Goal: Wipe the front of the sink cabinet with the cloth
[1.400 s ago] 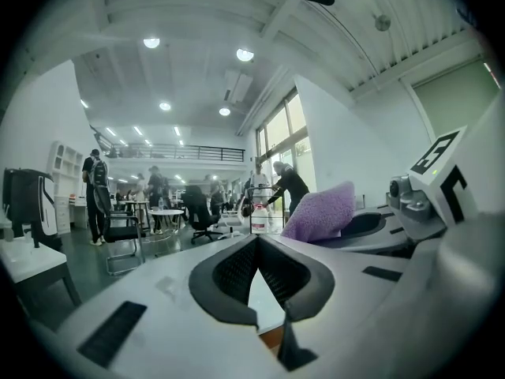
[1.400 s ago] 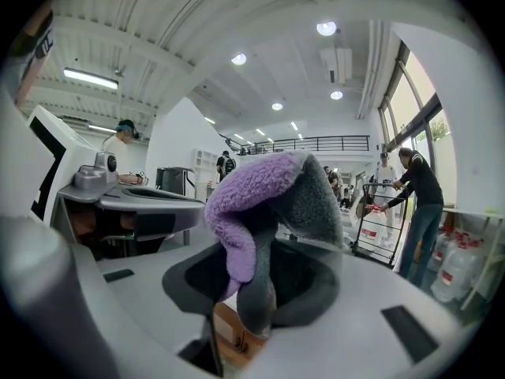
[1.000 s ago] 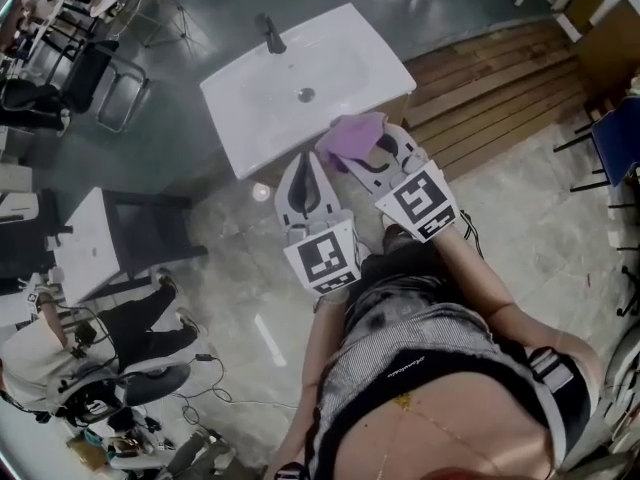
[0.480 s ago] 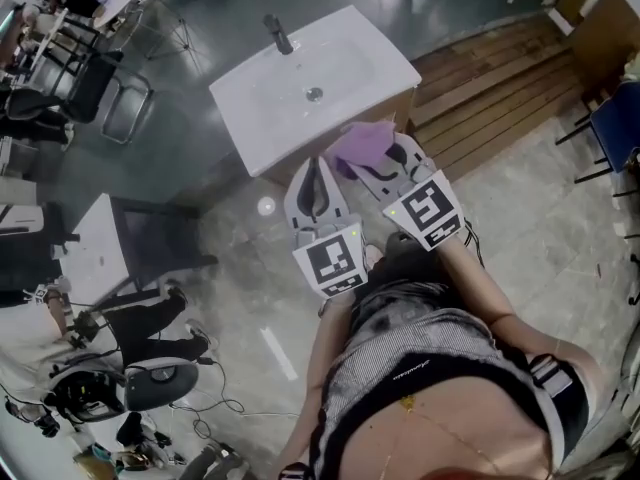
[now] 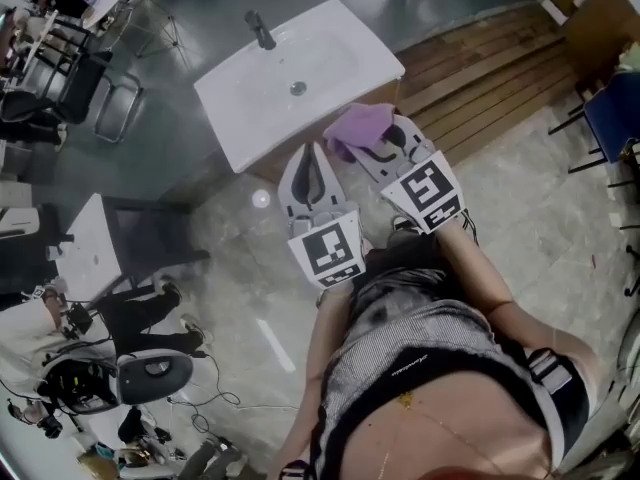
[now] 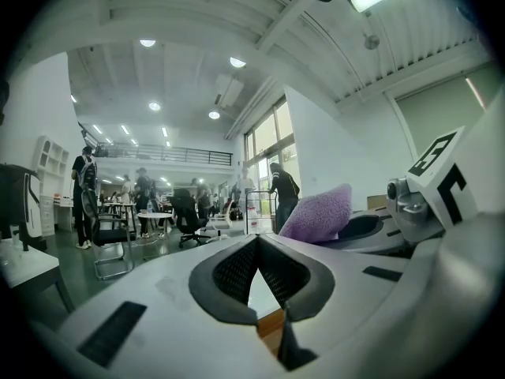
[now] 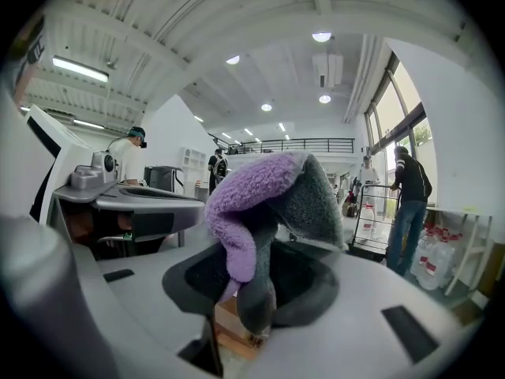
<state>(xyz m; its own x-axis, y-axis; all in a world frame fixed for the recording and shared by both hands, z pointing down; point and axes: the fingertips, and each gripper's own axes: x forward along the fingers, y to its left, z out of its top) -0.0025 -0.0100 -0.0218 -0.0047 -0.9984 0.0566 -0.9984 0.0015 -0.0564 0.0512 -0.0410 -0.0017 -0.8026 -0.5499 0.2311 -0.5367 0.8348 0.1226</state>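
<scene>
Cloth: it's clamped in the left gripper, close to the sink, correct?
Not quite. The cloth is clamped in the right gripper, not the left, as the right gripper view shows. The left gripper is shut with nothing in it. The cloth is indeed close to the sink.

1. Mostly tucked under the basin [image 5: 290, 78], upper centre of the head view: front of sink cabinet [image 5: 388, 95].
2. Lost inside right tongs [image 7: 254, 290]: lower end of cloth [image 7: 268, 196].
3. Cut by right edge: blue chair [image 5: 615, 138].
</scene>
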